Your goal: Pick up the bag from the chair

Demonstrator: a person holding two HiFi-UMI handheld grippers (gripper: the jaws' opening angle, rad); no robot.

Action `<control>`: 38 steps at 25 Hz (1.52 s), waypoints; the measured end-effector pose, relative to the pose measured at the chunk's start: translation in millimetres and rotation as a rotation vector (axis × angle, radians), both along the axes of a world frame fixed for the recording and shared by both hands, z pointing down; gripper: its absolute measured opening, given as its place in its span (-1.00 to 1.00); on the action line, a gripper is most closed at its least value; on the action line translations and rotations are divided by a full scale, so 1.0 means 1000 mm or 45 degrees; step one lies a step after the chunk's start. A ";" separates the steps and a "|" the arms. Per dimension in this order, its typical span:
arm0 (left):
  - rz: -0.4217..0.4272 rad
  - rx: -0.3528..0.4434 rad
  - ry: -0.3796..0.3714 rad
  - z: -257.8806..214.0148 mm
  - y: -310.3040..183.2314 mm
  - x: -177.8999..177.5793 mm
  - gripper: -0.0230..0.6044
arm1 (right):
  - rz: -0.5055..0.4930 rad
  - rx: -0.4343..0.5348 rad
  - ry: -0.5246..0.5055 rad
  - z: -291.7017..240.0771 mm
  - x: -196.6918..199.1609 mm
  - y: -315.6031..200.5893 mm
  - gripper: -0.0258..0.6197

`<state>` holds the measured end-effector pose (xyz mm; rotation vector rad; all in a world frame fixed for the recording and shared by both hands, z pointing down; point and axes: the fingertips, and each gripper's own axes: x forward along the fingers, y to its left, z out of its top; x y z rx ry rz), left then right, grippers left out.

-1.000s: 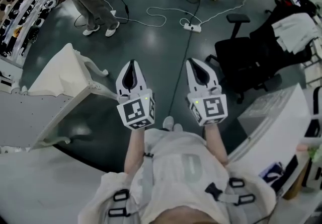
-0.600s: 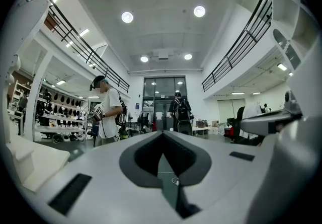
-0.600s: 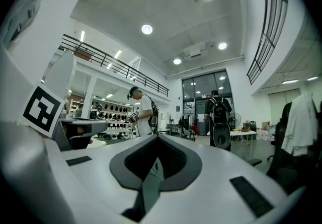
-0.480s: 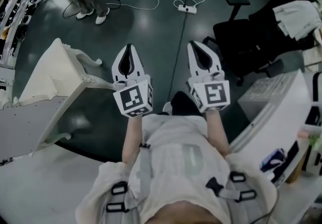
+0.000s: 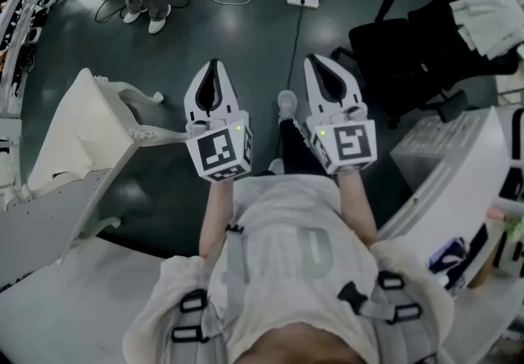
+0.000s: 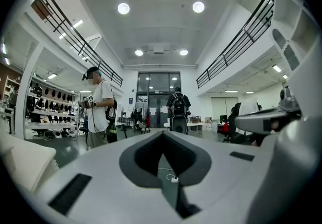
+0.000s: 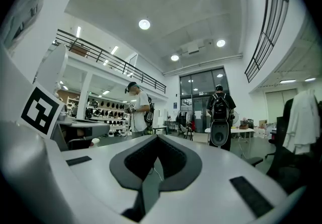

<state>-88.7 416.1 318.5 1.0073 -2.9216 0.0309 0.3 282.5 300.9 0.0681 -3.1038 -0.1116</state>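
The left gripper [image 5: 214, 65] and the right gripper [image 5: 316, 60] are both empty, with their jaws brought together at the tips. They are held out side by side over the floor [image 5: 262, 35], and each gripper's own view shows nothing between the jaws.

The chair [image 5: 399, 50], a black office one, stands ahead of the right gripper and off to its right, well apart from it. Further right, a second dark seat [image 5: 442, 35] carries a white garment [image 5: 490, 17].

The bag itself cannot be made out with any certainty; it may be a dark shape lost against the black upholstery. Such a bag would likely be soft and sag when lifted. A strap or top handle is therefore the sensible place to pinch, rather than the body.

To the left of the left gripper stands a piece of white furniture [image 5: 86, 121], partly cut off at the frame edge.
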 end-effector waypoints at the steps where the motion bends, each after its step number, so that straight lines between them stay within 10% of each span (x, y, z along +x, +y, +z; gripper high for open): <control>1: 0.002 0.000 0.006 0.001 -0.004 -0.006 -0.91 | -0.008 -0.003 0.004 0.001 -0.007 -0.002 -0.90; 25: 0.072 0.107 0.069 0.013 -0.186 -0.231 -0.91 | -0.067 -0.022 0.114 0.026 -0.256 -0.168 -0.90; 38: 0.231 0.039 0.013 0.009 -0.283 -0.284 -0.91 | 0.106 -0.047 0.093 0.026 -0.279 -0.261 -0.90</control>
